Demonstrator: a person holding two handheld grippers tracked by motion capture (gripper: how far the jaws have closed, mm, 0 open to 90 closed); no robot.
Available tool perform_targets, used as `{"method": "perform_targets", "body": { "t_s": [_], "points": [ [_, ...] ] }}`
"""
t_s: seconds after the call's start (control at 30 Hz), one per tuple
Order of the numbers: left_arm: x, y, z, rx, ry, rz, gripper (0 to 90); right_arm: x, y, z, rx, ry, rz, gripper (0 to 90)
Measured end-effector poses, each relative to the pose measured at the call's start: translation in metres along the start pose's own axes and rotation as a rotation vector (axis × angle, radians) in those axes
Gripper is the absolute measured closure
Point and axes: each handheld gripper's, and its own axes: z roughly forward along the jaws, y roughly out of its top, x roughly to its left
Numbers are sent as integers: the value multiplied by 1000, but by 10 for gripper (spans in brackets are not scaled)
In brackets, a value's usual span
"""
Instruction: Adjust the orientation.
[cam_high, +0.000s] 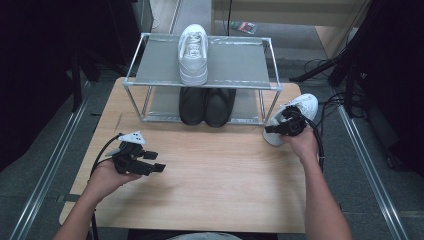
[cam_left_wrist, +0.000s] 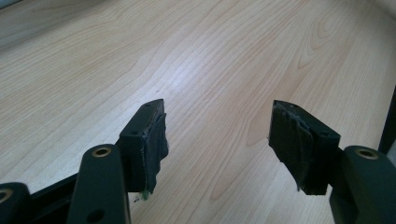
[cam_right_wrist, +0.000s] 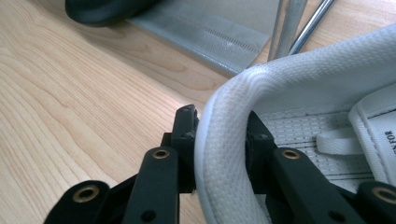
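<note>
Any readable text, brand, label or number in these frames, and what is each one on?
"TOR": the visible end of a cut-off black word, printed sideways on the insole label of the white sneaker that the right gripper clamps by its collar.
Print on the coloured packet on the floor behind the shoe rack: too small and blurred to read.
White sneaker on the top shelf, black shoes, left gripper: no readable marks.

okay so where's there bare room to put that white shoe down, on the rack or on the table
Top shelf: bare both sides of the white shoe standing at its middle. Table: bare between the left gripper and right gripper, which grips the other white shoe. Lower shelf is crowded by the black shoes.
</note>
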Motion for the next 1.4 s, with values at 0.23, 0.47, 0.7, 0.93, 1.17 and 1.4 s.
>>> {"method": "perform_targets", "body": {
  "t_s": [0.23,0.47,0.7,0.93,1.17,1.4],
  "points": [
    [1,0,0,-3,-4,-7,370,7,2,-3,33,-44,-59,756],
    [2,3,1,-6,-12,-4,370,20,2,-10,36,-71,-109,755],
    [2,9,6,-3,-26,16,370,33,0,-17,39,-122,-149,751],
    [2,17,12,7,-42,40,370,51,-6,-26,44,-113,-164,751],
    [2,25,19,11,-61,53,370,71,-13,-38,22,-99,-173,751],
    [2,34,26,12,-95,64,370,95,-22,-45,14,-86,-173,750]
  ]
}}
